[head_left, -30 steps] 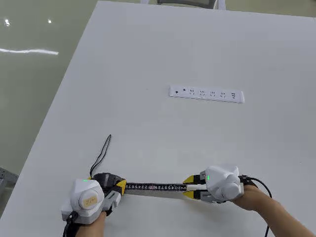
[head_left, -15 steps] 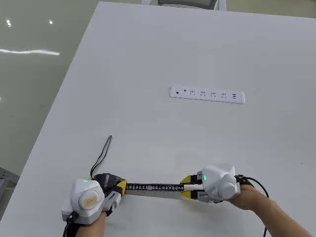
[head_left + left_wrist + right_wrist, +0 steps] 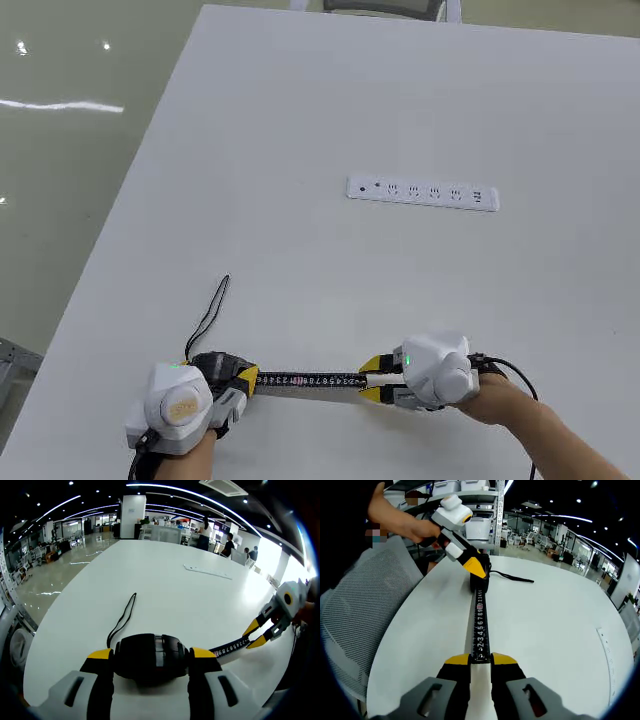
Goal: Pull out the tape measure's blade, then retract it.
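Left gripper (image 3: pixel 151 653) clamps black rounded plastic tape measure case (image 3: pixel 150 662); right gripper (image 3: pixel 480 659) pinches numbered dark metal blade (image 3: pixel 480 617), now nearer case: retraction probably underway.

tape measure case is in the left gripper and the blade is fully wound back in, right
No. The blade is pulled out: it runs from the case in the left gripper to the right gripper, which is shut on its tip. The right gripper view shows this.
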Available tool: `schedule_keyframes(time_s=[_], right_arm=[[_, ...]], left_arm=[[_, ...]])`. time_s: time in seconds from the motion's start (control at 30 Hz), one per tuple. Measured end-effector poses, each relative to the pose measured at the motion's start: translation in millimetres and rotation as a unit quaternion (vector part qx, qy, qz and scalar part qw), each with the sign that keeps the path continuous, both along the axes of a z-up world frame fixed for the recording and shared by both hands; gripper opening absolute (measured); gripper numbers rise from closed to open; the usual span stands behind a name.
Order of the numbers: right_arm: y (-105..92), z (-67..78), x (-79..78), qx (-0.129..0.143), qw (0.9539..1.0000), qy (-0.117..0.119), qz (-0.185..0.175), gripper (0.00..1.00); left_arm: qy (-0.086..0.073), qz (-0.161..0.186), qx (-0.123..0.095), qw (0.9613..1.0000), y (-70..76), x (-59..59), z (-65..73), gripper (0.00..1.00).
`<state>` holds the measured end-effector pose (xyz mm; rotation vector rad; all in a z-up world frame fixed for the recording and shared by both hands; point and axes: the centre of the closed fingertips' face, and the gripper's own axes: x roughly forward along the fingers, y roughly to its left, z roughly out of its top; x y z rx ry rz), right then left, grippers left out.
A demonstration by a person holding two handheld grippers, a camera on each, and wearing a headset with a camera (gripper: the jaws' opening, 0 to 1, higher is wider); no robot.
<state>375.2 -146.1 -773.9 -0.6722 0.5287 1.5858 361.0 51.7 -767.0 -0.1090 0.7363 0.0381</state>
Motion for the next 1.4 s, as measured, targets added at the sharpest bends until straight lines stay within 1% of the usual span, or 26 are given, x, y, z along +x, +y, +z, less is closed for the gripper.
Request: schedule_keyframes(time_s=[0.2, 0.53, 0.73, 1.4], right_arm=[[5.2, -3.1, -0.2, 0.002, 1.0, 0.001, 0.002, 0.13], [14.1, -0.7, -4.2, 0.003, 1.0, 0.003, 0.006, 0.13], [17.8, -0.4, -3.9, 0.006, 1.0, 0.004, 0.007, 0.13], [34.2, -3.0, -6.4, 0.01, 0.9998, 0.011, 0.011, 0.13]], left_arm=[[0.0, 0.001, -0.002, 1.0, -0.2, -0.3, 0.7, 0.57], [0.001, -0.001, -0.002, 1.0, 0.2, -0.6, 0.1, 0.57], [0.001, 0.0, -0.005, 1.0, 1.0, -0.4, -0.1, 0.57], [0.002, -0.003, -0.007, 1.0, 1.8, -0.4, -0.9, 0.57]])
